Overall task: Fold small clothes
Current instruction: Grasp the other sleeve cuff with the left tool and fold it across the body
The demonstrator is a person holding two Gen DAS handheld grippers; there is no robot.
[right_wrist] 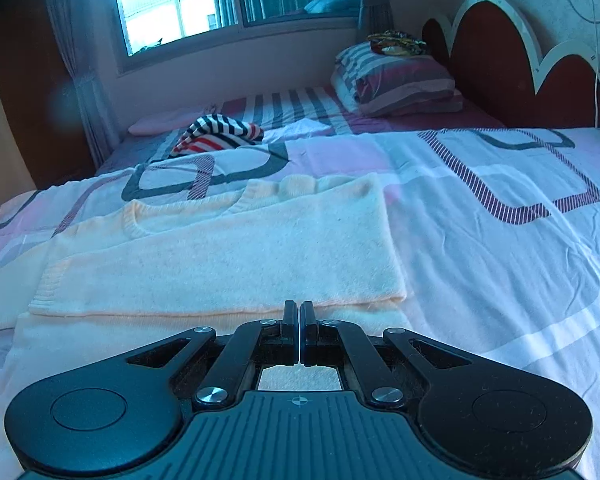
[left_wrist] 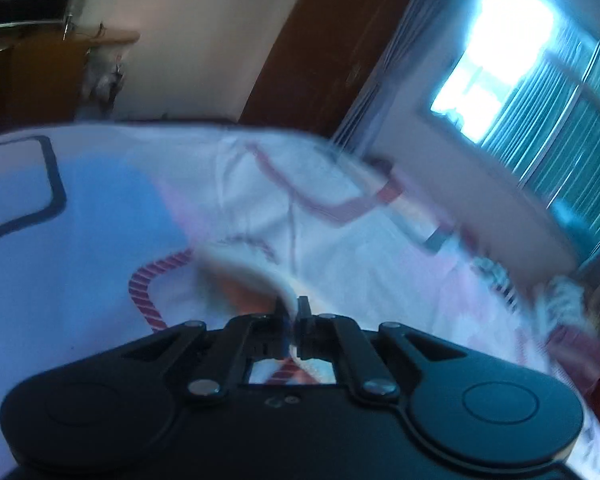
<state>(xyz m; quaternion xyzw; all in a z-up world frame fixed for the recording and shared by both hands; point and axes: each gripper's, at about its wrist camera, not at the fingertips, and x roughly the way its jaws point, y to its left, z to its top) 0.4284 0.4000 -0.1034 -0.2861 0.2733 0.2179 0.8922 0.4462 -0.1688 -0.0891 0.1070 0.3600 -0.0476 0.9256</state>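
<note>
2 tools work over the bed (right_wrist: 480, 248): the left tool (left_wrist: 292, 308) pinches a cream sweater (right_wrist: 228, 248) edge, lifted; the right tool (right_wrist: 300, 312) is closed, empty, above the sweater spread flat.

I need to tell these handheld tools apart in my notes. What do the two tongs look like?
Both are matte black with rounded lobes, silver pivot rivets and slim flat fingers. The right tongs have a ribbed body bearing a small crosshair mark; the left tongs look smooth-bodied, though blurred.
</note>
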